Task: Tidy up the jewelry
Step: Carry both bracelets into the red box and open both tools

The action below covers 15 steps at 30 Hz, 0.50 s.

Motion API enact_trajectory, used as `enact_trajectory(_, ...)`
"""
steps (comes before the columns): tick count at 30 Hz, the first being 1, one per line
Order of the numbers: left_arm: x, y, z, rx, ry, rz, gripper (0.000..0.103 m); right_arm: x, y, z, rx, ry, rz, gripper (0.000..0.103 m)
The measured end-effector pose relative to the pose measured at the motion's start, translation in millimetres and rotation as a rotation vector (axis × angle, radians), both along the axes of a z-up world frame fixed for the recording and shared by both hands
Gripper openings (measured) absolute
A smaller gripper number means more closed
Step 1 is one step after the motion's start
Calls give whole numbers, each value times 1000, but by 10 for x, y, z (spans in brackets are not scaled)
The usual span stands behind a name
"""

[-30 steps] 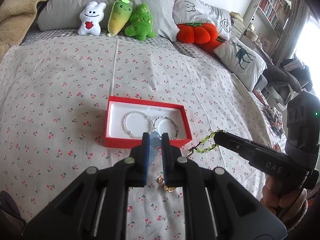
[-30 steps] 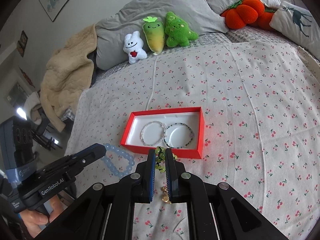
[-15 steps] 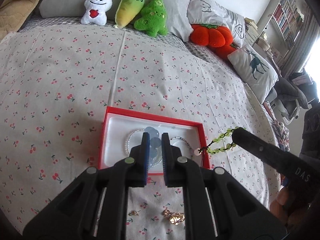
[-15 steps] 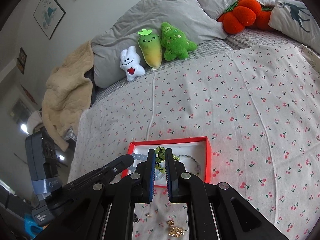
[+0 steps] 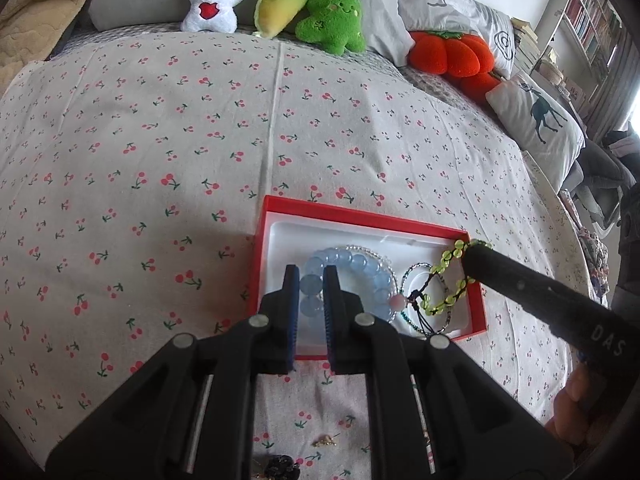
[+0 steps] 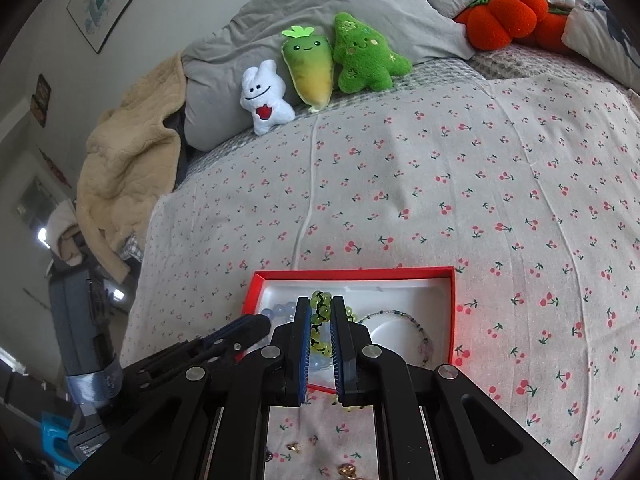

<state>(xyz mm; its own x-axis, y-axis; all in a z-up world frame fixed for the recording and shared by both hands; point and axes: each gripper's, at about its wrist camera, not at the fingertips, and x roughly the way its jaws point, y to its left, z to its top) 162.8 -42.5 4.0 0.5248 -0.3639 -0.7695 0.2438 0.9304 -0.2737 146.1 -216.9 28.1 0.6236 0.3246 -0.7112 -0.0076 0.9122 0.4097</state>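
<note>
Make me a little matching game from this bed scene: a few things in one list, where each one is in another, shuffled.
Things:
1. blue bead bracelet
2. green bead bracelet
3. gold earring
4. orange pumpkin plush

Places:
a. on the sheet, outside the red box
b. between the right gripper fingers
c. by the pillows
d. between the left gripper fingers

Pairs: 1-d, 2-b, 3-a, 4-c

Small gold trinkets (image 6: 347,471) edge-cropped, indistinct

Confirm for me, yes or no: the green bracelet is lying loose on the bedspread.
No: the green bracelet hangs from the right gripper over the red box, not on the bedspread.
</note>
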Motion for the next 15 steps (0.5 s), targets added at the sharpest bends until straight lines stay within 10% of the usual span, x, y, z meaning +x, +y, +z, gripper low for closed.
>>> enact_trajectory(15,-5,-62,-7,43,12,-9,18,39,-322,-268,-77,119,-92,14)
